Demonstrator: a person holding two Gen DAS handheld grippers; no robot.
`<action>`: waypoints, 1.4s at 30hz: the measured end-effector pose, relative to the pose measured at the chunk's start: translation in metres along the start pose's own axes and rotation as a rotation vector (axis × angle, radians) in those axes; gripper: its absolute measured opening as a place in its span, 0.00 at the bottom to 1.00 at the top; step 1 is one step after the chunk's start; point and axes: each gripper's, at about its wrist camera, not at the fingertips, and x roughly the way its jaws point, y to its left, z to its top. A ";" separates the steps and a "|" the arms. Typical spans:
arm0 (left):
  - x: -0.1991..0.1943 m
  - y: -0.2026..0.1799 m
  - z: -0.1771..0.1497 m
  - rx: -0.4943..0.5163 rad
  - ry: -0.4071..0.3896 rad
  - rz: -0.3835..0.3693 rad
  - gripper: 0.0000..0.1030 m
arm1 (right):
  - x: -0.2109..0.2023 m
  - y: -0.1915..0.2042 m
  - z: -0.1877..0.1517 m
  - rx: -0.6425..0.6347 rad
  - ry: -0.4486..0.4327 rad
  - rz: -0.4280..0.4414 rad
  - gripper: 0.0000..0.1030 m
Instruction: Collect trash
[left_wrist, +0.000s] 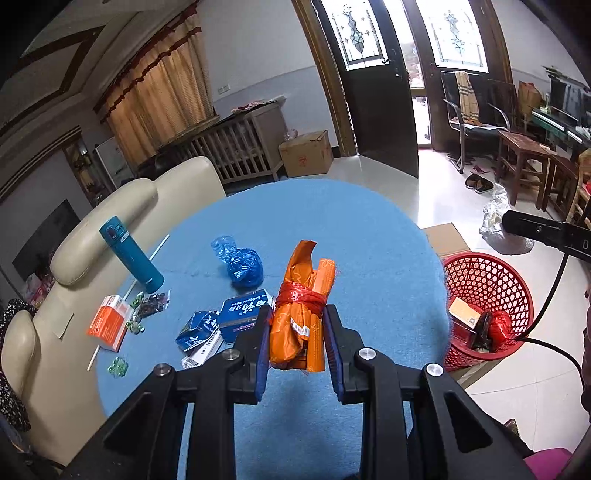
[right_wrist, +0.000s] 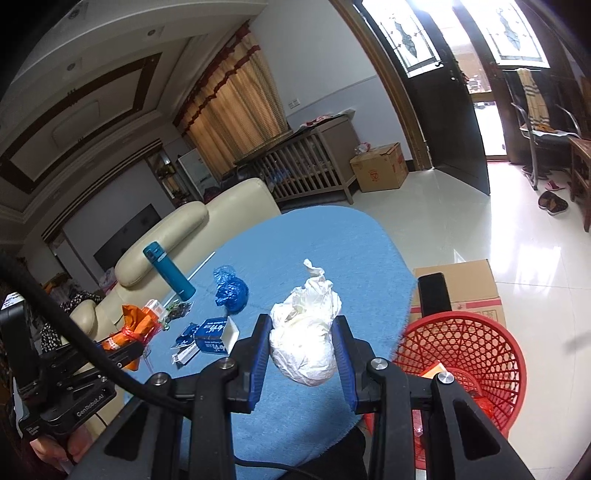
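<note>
Over the blue table (left_wrist: 369, 240), the left gripper (left_wrist: 297, 338) has its blue pads closed against an orange bundle (left_wrist: 301, 310) tied round the middle with red netting; the bundle stands upright between the fingers, its top flaring toward twelve o'clock. From the right camera the same bundle (right_wrist: 129, 332) shows at nine o'clock, pinched in that tool.

The right gripper (right_wrist: 303, 341) has its fingers pressed on either side of a white bag (right_wrist: 306, 332), knotted at the top; whether the bag rests on the cloth or is lifted off it, I cannot tell.

Off the table's edge, at about three o'clock in the left view, a red basket (left_wrist: 487, 280) stands on the floor beside a flattened cardboard box (left_wrist: 445, 238). Inside it lie a yellow carton (left_wrist: 463, 312) and a red wad (left_wrist: 498, 326).

Left on the table: a crumpled blue bag (left_wrist: 240, 264) near the middle; a blue carton (left_wrist: 242, 308) just beside the left fingers at nine o'clock, with a torn blue wrapper (left_wrist: 197, 328) touching it; an orange box (left_wrist: 109, 325) farther out; some green candy wrappers (left_wrist: 135, 325) scattered near it; a white straw (left_wrist: 127, 291); and a teal flask (left_wrist: 131, 253) standing tilted at ten o'clock, near a cream sofa (left_wrist: 92, 221).
</note>
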 end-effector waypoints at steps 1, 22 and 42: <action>0.000 -0.001 0.001 0.002 0.000 -0.001 0.28 | -0.002 -0.003 0.000 0.007 -0.002 -0.001 0.35; -0.004 -0.019 0.006 0.030 -0.007 -0.019 0.28 | -0.028 -0.039 0.001 0.083 -0.053 -0.055 0.35; -0.005 -0.009 0.004 -0.002 -0.005 -0.024 0.28 | -0.036 -0.042 0.002 0.091 -0.059 -0.073 0.35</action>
